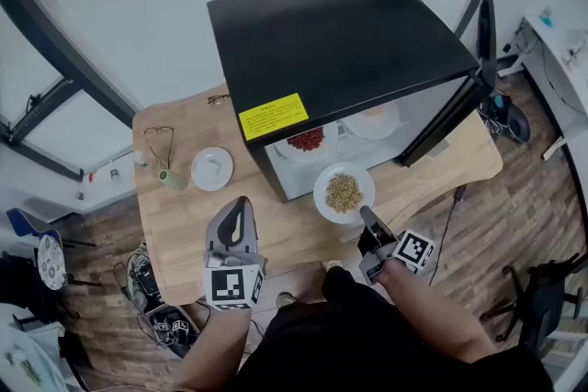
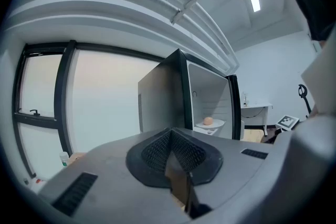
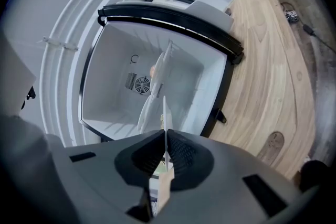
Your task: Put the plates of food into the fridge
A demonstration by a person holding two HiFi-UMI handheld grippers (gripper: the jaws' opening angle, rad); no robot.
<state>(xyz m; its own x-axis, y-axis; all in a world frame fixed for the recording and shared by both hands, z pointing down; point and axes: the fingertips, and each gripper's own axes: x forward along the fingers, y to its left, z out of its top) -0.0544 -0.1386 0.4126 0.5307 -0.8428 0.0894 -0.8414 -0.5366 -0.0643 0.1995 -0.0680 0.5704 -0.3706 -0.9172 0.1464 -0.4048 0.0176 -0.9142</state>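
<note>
While right gripper (image 1: 366, 215) fingers pinched the plate (image 1: 324, 197) rim at the fridge (image 1: 340, 41) | left gripper (image 1: 240, 203) clenched empty | rim-only hold could tip food out.

**Four plates, one fridge, two grippers**

There is one black fridge (image 1: 340, 50), and it bears one yellow label (image 1: 273, 116). It stands on the one wooden table (image 1: 184, 225).

There are four plates:
- Two sit inside the fridge: the red-food plate (image 1: 292, 153) and the orange-food plate (image 1: 386, 124).
- One, the plate of grains (image 1: 322, 197), is just in front of the fridge's opening.
- One, the bare plate (image 1: 212, 168), lies left of the fridge.

That makes three plates with food.

Also left of the fridge are one pair of glasses (image 1: 158, 138) and one small green object (image 1: 171, 180).

There are two grippers, the left gripper (image 1: 242, 202) and the right gripper (image 1: 365, 212), both in front of the fridge.
</note>
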